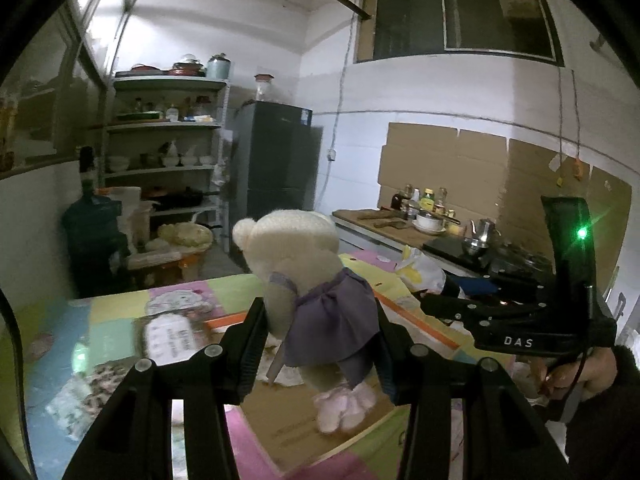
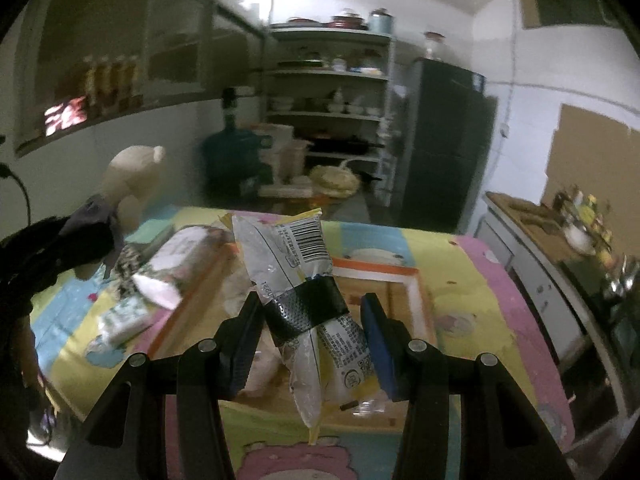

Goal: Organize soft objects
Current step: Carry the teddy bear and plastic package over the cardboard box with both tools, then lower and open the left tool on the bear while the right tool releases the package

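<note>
On the left side, the left claw (image 1: 318, 344) holds a cream teddy bear (image 1: 298, 264) in a purple dress; its two black fingers (image 1: 248, 344) press the bear's body from both sides, and the bear hangs above the worktop (image 1: 116, 312), tilted forward, with its pink feet (image 1: 344, 404) low over an open cardboard box (image 1: 288, 420). The worktop is covered with a colourful cartoon cloth, and some flat packets (image 1: 172, 336) lie on it just beside the box. More to the right, the right claw (image 2: 308, 332) is closed only partly on a white plastic snack bag (image 2: 296, 276) with a barcode and a band of black tape around its middle. The bag stands nearly upright between the fingers (image 2: 380, 336), above the same box (image 2: 404, 292), whose edges have orange tape. Whether both fingers really touch the bag, I cannot tell. In the right wrist view the bear (image 2: 128, 184) shows at the far left, near a white packet (image 2: 176, 264). Behind the worktop stand a shelf rack (image 2: 328, 112) with bowls and a dark fridge (image 2: 444, 148).
</note>
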The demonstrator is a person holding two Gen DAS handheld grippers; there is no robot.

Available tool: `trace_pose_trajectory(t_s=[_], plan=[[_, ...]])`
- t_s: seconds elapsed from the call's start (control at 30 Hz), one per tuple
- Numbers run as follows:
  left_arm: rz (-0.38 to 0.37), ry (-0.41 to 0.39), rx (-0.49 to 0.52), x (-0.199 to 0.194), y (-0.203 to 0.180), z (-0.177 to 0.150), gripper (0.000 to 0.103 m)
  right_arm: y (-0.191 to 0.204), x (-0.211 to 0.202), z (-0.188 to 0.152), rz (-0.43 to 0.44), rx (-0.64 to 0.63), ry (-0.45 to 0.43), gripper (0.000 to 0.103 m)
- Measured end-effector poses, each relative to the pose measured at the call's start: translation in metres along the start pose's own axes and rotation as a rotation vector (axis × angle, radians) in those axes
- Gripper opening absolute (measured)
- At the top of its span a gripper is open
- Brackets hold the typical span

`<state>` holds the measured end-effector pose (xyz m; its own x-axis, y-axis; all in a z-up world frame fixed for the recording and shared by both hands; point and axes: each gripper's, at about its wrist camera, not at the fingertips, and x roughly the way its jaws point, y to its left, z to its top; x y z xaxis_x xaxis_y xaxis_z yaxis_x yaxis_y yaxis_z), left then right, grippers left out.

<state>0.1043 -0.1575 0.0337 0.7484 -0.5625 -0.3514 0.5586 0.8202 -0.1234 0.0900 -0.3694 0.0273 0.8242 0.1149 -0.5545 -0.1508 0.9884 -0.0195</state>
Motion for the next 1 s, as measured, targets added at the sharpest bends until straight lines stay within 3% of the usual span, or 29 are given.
trace_pose_trajectory(t_s=[0.5,1.0], plan=[[-0.093,0.145,-0.045,0.093,-0.030,-0.004,0.048,-0.069,0.047,-0.010,-0.048,0.191,0.071,0.051],[0.010,0.308,0.005,0.160,-0.035,-0.021,0.048,-0.085,0.112,-0.005,-0.087,0.255,0.203,0.051]])
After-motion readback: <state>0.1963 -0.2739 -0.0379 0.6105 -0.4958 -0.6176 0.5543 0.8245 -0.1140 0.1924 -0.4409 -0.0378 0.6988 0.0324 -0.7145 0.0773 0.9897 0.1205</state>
